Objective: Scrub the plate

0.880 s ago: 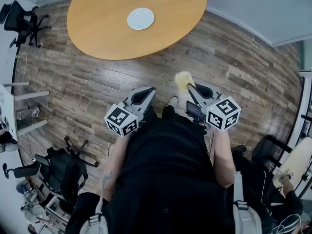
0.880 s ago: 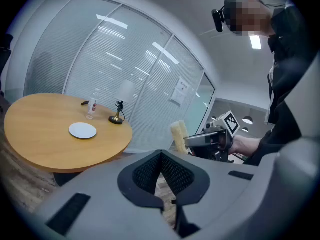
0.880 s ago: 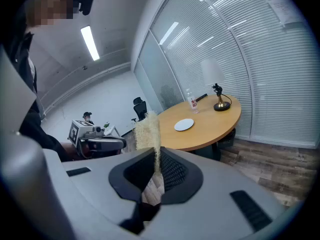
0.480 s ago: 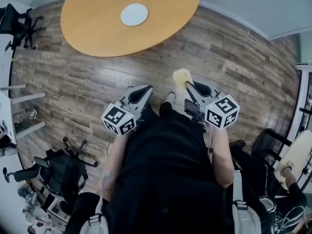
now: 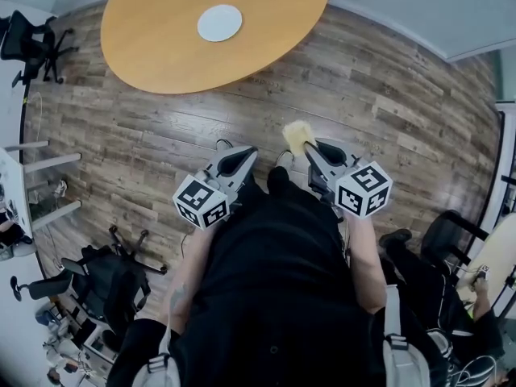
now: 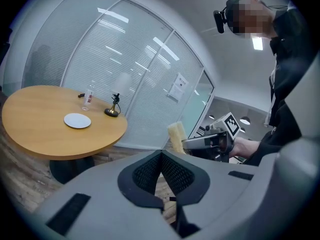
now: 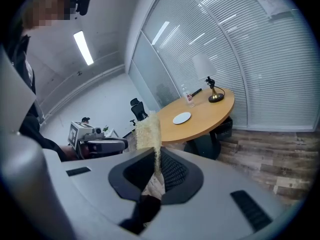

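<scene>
Figure: a person is standing on a wood floor [image 5: 387, 95], well apart from a round tabletop [image 5: 153, 51], and is holding a gripper in each hand, both pointing toward the table. The left gripper [image 5: 239, 153] is showing its fingers [image 6: 144, 173] closed tip to tip, with nothing between them. The right gripper [image 5: 310, 147] is gripping a yellow sponge [image 5: 297, 133]; its fingers [image 7: 172, 173] are pinching the sponge's lower edge, and the rest of the sponge is standing out past the fingertips. The two grippers are being held side by side, not touching each other. The white plate [image 5: 219, 22] is lying flat on the tabletop, toward its far side, and neither gripper is touching it. Beyond the plate, near the table's far edge, a small clear bottle [image 6: 89, 97] and a dark stand [image 6: 113, 108] with a brass base are standing upright, apart from the plate and from each other. Glass walls [image 6: 125, 74] with blinds are enclosing the room behind the table, and black office chairs [image 5: 32, 35] are standing at the left side of the floor in the head view
</scene>
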A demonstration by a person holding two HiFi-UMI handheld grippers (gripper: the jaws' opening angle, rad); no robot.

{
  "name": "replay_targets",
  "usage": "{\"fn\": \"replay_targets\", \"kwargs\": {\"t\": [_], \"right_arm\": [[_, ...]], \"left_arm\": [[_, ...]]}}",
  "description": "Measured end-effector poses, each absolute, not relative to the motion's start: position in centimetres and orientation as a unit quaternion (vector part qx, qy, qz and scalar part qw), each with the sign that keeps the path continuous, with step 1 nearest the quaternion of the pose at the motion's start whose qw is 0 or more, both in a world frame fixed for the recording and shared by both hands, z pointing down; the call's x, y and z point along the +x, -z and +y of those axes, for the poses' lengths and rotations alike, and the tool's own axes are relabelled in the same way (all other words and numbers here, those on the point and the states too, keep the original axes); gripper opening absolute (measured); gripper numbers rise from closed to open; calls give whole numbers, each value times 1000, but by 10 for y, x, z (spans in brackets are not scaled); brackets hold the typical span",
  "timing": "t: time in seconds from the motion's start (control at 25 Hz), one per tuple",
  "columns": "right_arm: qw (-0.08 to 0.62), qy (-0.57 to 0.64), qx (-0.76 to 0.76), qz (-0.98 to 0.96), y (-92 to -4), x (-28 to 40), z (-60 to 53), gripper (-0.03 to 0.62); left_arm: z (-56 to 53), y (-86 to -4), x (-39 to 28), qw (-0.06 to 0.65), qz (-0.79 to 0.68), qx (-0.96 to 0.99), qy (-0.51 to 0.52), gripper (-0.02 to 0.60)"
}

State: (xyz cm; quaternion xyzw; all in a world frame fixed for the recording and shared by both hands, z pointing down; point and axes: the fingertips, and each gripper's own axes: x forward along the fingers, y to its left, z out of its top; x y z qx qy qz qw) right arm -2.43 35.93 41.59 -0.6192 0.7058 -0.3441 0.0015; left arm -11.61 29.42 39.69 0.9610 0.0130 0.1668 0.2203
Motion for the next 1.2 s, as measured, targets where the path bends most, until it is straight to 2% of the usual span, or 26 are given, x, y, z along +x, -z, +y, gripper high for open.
{"fn": "replay_targets", "kwargs": {"t": [0.4,0.6,0.84,1.2], "right_arm": [[-4,367,-621,692,-429,-8,336,32],[-6,372,-630,681,-422,4,310,32],[-20,372,-637,675,-414,23,262,32],[-31,351,-645,678,-394,30,176,32]], "left_arm": [[270,-398,-120,229,1,957,-178,9],[238,-396,-98,236,16,957,-170,8],[188,-384,-68,227,46,960,-159,8],[110,-374,-57,220,56,962,-149,8]]}}
